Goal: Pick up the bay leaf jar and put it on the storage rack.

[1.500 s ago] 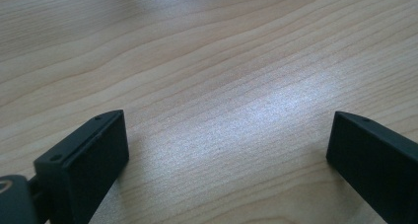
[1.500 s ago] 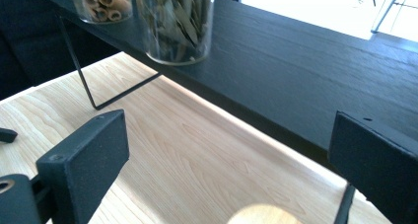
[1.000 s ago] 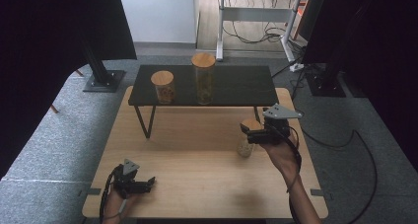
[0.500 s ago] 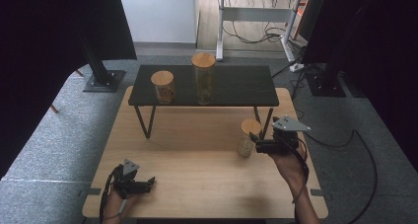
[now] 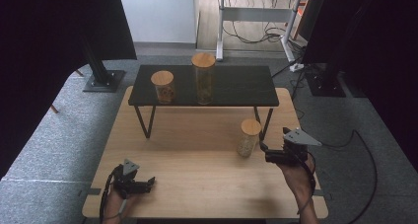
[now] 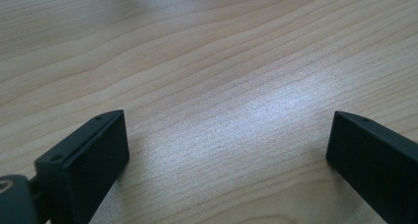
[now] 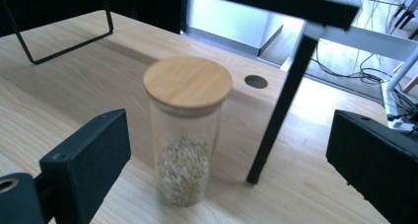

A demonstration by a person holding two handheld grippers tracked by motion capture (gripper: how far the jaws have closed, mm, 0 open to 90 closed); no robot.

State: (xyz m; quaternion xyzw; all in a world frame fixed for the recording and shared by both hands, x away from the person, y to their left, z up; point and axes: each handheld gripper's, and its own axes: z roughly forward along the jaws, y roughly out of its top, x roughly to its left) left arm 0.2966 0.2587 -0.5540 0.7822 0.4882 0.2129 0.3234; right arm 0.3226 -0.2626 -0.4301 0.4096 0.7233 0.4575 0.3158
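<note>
My right claw (image 5: 266,154) wide beside jar (image 5: 248,137); left claw (image 5: 148,183) wide, idle.
Glass looks slick, fragile, light: I'd grip mid-body.

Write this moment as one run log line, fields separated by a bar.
right gripper: open, facing jar, apart | left gripper: open, low over table | two jars on shelf
</note>
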